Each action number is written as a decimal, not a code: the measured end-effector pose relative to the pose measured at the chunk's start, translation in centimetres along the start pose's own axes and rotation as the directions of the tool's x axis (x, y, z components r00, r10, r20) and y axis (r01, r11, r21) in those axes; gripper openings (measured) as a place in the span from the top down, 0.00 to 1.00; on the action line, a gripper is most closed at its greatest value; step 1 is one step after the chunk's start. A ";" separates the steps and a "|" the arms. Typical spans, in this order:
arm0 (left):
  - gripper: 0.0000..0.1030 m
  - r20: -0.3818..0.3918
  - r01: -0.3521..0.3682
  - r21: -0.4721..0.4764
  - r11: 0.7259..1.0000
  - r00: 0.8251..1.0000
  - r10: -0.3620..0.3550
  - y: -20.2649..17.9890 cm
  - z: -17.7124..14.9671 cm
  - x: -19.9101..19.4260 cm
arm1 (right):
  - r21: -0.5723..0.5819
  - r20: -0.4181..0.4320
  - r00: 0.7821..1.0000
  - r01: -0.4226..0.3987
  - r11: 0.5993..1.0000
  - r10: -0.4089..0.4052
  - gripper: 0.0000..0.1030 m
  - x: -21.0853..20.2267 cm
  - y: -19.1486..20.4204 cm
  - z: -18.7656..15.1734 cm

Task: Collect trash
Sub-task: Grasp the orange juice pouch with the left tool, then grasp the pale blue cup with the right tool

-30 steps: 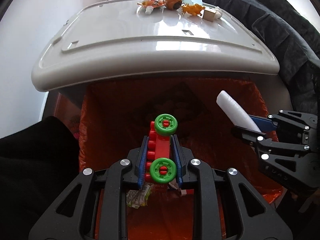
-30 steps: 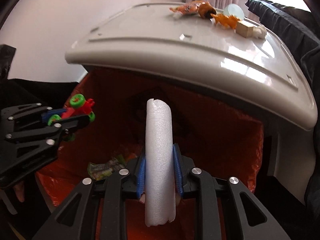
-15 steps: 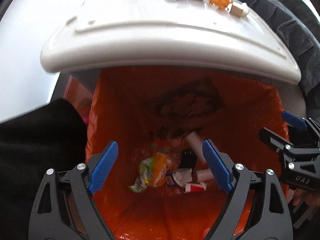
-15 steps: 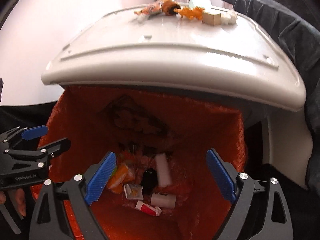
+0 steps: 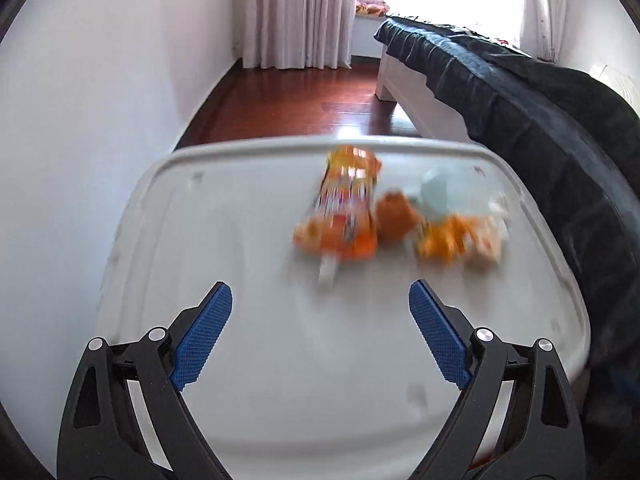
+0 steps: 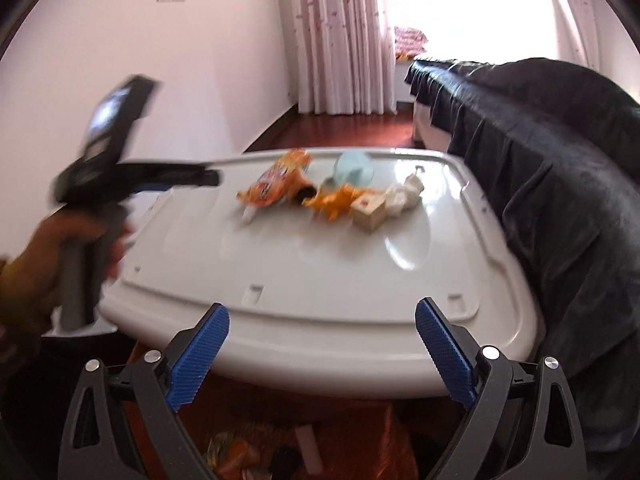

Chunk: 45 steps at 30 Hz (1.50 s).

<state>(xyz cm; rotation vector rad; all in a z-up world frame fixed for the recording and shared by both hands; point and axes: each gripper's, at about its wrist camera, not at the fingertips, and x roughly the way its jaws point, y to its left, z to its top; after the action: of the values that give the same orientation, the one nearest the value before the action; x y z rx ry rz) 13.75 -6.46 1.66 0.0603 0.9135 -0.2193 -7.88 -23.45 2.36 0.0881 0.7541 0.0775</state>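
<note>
Both grippers are now up over the grey lid (image 6: 320, 280) where a second ago they were hanging in the mouth of the orange-lined bin (image 6: 360, 440), one clamped on a toy block piece and the other on a white foam tube — both pieces are gone from the jaws. The left gripper (image 5: 320, 332) is opening wide with nothing between its blue pads, and the right gripper (image 6: 322, 350) is likewise spreading, empty. The remaining trash is sitting together toward the lid's far side: an orange snack wrapper (image 6: 276, 184), a pale blue cup (image 6: 354, 170), a small wooden block (image 6: 370, 212) and a crumpled white wad (image 6: 406, 196). The risk, as I judge it, is crowding — the pieces are touching, so closing on the wrapper could be nudging the cup off the glossy, slippery lid, and two grippers reaching into one cluster could be colliding. Around it, a pale wall, red-brown wood floor, pink curtains and a dark blanket-covered bed (image 5: 540, 120) are lying just beside the lid.
</note>
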 end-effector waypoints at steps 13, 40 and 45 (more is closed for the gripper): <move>0.15 -0.129 -0.035 0.055 0.998 0.991 0.042 -2.7 8.8 14.3 | 0.017 -0.073 0.996 -0.051 0.999 0.053 0.10 2.5 -1.2 -1.6; 0.48 -0.023 0.077 -0.123 0.989 0.997 -0.080 2.9 -4.1 -0.5 | -0.031 0.013 0.998 -0.057 0.998 0.058 0.10 6.5 -2.2 8.4; 0.48 0.020 0.109 -0.137 0.985 0.994 -0.107 2.7 -6.3 -2.7 | -0.053 -0.035 0.999 -0.040 0.998 0.038 0.10 15.1 -3.4 14.0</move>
<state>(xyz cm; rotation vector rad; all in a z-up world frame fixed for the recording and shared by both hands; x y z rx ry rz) 7.83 -2.50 -0.22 -0.1192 0.9180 -0.2561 12.86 -26.04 1.85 0.0505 0.7839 0.1364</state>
